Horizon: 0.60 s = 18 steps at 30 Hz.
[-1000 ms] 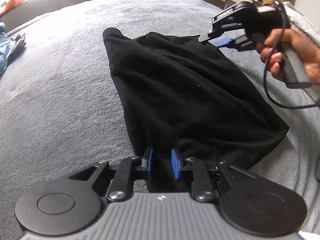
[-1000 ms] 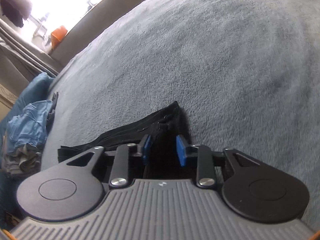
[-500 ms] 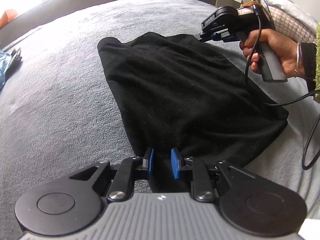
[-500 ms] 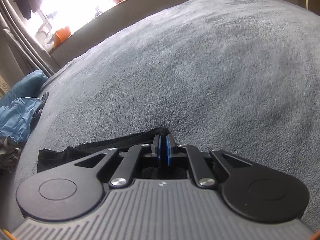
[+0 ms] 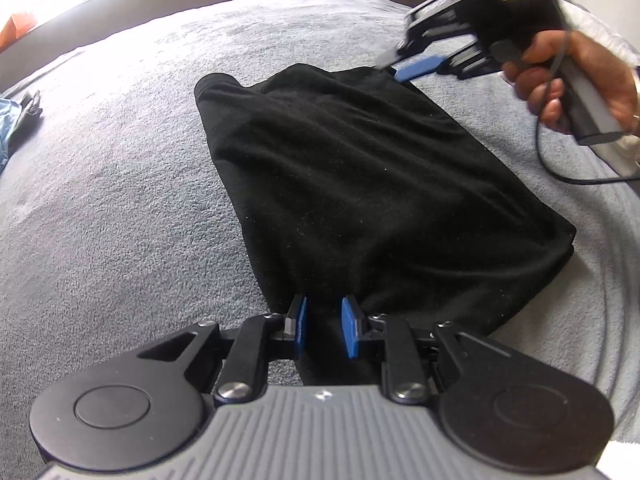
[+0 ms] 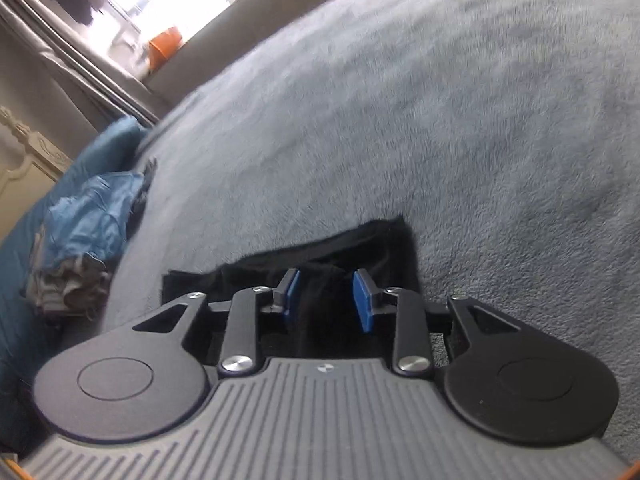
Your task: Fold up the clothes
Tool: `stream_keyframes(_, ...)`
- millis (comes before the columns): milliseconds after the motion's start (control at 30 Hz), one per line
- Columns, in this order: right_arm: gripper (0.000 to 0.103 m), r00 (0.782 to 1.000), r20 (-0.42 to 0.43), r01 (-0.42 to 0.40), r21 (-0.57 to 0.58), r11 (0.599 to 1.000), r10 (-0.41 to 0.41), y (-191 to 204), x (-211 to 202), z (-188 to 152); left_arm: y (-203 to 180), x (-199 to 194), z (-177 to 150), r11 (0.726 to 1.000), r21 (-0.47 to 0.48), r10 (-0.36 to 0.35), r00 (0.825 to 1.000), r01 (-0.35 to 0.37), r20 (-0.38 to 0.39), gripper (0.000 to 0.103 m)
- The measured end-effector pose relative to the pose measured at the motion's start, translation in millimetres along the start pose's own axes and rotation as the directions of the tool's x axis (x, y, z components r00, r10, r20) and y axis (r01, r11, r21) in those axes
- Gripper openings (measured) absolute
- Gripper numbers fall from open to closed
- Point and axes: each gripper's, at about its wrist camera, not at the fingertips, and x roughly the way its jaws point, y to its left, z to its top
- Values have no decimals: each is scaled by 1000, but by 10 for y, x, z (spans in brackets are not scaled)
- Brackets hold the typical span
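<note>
We see the black garment [image 5: 372,196] lying folded on the grey bed [image 5: 120,184]. Left gripper [image 5: 323,326]: fingers parted, near hem between them, unclamped. Right gripper [image 6: 326,298]: fingers spread wide over the far corner, gripping nothing. Blue clothes [image 6: 92,220] lie well left.

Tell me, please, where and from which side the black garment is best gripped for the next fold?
Probably at its two near-side corners. The black garment lies flat on the grey blanket. The left gripper already straddles the near corner with open fingers, coming in low along the blanket; the right gripper, also open, faces the far corner. Thin stacked edges there suit a pinch.
</note>
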Motion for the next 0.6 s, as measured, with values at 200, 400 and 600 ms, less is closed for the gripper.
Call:
stream_keyframes(200,3,998,38,46,-15,999,-45,44,102,-28,8,-3,-4,1000,3,-2,1000,2,8,21)
stream_keyframes(400,3,983,96,162,-48,986,-157,3,197,-145,19,-11,-9,1000,5,0,1000,0,13,21)
stream_keyframes(600,10,987,64,151,-24,988,-149,-37,155,-104,-8,-11,-30,1000,15,5,1000,-5,11,21)
